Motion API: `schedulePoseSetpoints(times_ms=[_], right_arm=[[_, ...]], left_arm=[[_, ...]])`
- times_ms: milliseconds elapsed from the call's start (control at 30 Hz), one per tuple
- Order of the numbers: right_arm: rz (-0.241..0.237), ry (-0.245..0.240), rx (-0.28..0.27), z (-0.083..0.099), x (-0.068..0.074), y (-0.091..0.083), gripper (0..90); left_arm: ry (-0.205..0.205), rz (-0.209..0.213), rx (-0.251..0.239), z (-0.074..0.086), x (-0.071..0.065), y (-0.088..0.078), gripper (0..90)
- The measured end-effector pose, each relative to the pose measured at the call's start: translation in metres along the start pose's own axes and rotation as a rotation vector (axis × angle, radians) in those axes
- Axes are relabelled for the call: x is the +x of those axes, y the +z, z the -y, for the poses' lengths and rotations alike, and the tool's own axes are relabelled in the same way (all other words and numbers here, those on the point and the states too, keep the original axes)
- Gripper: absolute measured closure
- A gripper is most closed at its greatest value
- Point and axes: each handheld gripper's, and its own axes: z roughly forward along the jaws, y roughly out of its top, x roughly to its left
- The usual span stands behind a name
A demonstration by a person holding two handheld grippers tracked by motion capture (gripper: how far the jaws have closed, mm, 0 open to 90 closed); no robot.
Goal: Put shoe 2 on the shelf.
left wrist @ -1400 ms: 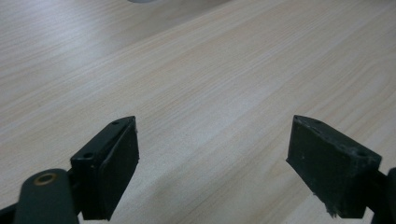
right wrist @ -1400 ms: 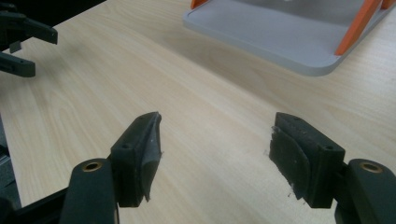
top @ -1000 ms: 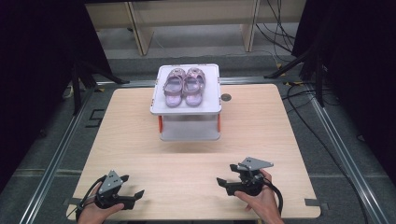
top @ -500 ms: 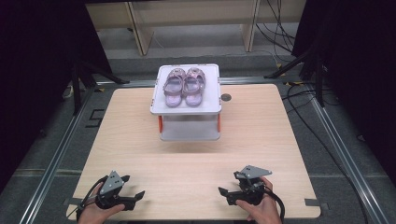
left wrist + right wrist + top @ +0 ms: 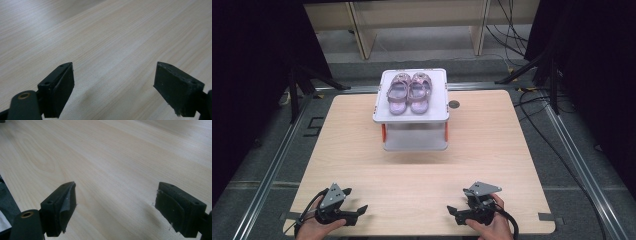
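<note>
High view: both hand-held grippers, left [image 5: 362, 209] and right [image 5: 453, 210], lie low, jaws apart.

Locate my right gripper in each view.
High view: right gripper bottom right, at the tabletop front edge.
Right gripper view: its jaws, which have just been opening, rise empty from the bottom.
Left gripper view: left gripper over wood.
Shared landmark: the tabletop's pale grain.

- The right gripper [image 5: 116, 207] hangs low over the pale wooden table [image 5: 120, 157] — jaws wide apart, just opened further, nothing between them.
- The left pad's [image 5: 67, 206] rubber facing curls loose.
</note>
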Motion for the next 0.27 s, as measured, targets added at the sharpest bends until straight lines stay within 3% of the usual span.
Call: schedulePoseSetpoints(times_ms=[133, 267], right_arm=[[-0.027, -0.007, 0.006, -0.0003, -0.0004, 0.0013, 17.4], [-0.004, -0.018, 0.001, -0.0005, -0.0004, 0.0012, 17.4]], left_arm=[[0.009, -0.003, 0.008, -0.0003, 0.0006, -0.0004, 16.0], [0.003, -0.001, 0.003, -0.0001, 0.0003, -0.0002, 16.0]])
